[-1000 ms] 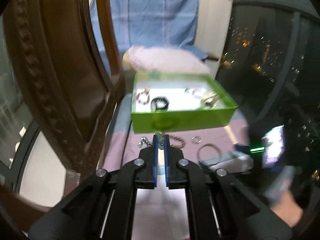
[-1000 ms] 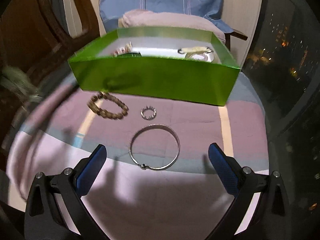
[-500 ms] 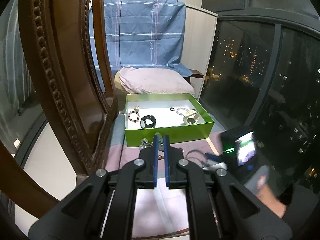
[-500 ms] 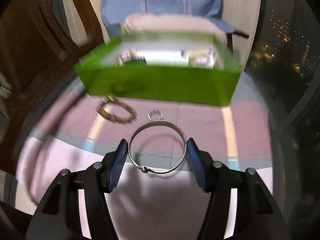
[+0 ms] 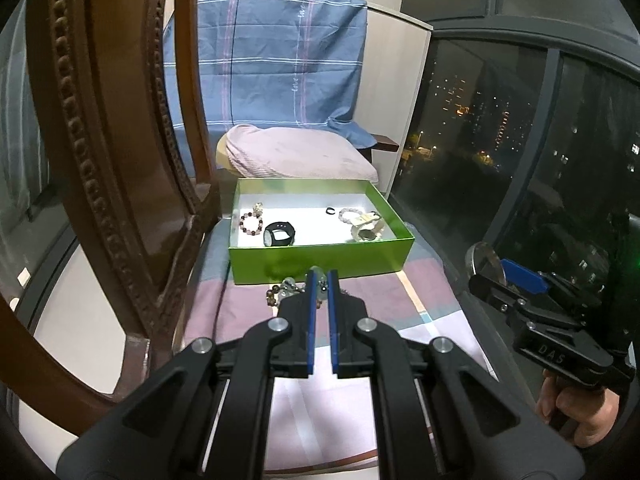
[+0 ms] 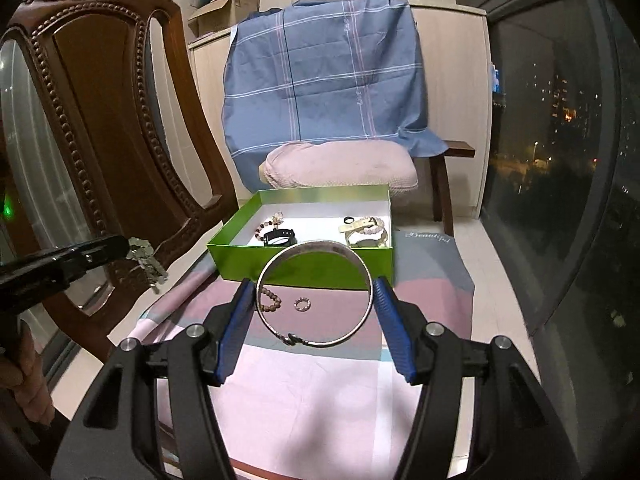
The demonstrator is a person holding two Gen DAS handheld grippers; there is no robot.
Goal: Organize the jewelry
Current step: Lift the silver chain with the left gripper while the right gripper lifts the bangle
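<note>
Right tongs (image 6: 316,300) clamp silver bangle (image 6: 315,294) above striped cloth (image 6: 320,380); left tongs (image 5: 321,280) pinched on pale bead cluster (image 6: 146,262).

The left gripper (image 5: 321,280) covers most of the small silvery piece (image 6: 145,259) it pinches; its kind cannot be told. The person's hand (image 5: 576,412) is cut off by the frame's edge.
</note>
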